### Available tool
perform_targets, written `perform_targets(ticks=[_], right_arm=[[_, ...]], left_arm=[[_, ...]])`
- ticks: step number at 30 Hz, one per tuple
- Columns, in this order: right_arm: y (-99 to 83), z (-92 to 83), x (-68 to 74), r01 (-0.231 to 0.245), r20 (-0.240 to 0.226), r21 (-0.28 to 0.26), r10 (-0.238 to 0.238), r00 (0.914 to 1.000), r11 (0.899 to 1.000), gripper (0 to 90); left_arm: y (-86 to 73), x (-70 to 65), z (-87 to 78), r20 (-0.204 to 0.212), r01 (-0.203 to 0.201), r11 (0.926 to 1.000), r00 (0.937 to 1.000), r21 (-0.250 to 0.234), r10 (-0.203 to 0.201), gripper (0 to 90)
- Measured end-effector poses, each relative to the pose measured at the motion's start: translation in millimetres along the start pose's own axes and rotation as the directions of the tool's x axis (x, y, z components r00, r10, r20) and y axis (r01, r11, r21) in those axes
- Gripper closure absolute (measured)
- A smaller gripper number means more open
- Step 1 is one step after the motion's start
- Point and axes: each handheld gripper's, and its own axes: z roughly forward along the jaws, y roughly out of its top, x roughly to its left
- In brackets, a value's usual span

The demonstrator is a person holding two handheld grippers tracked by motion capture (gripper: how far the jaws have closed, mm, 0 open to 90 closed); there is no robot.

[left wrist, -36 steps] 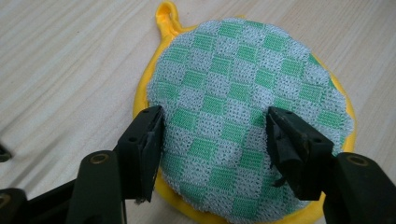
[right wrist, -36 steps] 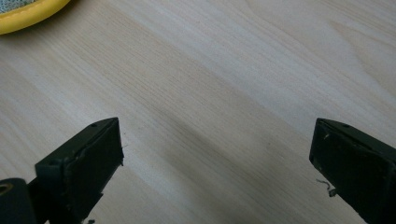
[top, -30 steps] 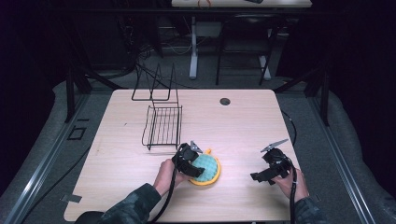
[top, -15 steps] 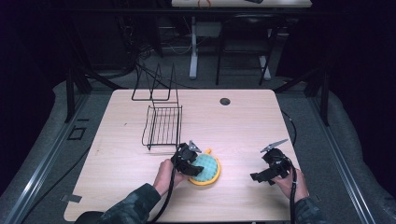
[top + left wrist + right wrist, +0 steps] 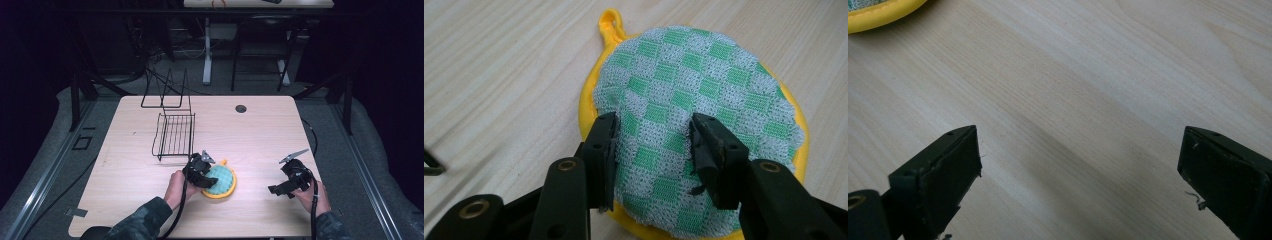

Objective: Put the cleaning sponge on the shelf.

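A round pad (image 5: 221, 181) with a green-and-white checked face and a yellow rim with a loop (image 5: 610, 20) lies flat on the wooden table near its front edge. My left gripper (image 5: 204, 175) reaches onto it from the left. In the left gripper view its jaws have just been closing, and the left gripper (image 5: 654, 145) now pinches the checked fabric (image 5: 699, 75), which bulges a little between the pads. My right gripper (image 5: 280, 189) rests low over bare wood at the right, apart from the pad. The right gripper (image 5: 1080, 170) stands wide open with nothing between its fingers; the pad's yellow rim (image 5: 878, 15) shows far off.
A black wire rack (image 5: 175, 135) lies on the table just behind the left gripper, and a taller wire frame (image 5: 165, 92) stands at the back edge. A dark round grommet (image 5: 241, 108) sits at the back centre. Bare wood (image 5: 260, 145) stretches between the grippers.
None of the hands has shifted; the left gripper's jaws look slightly narrower on the pad than a second ago.
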Motion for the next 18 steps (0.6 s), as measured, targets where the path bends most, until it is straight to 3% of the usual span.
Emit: perform_targets(ticks=[6,18], right_arm=[[-0.2,2.2,-0.1,0.003,-0.005,0.0,-0.003,1.0,1.0,3.2],[-0.1,0.9,-0.1,0.002,-0.008,0.002,-0.002,1.0,1.0,3.1]], left_arm=[[1.0,1.5,-0.3,0.009,-0.004,1.0,1.0,0.008,0.004,54.4],[2.6,7.4,-4.4,0.051,0.025,0.9997,0.9984,0.0,-0.025,40.1]])
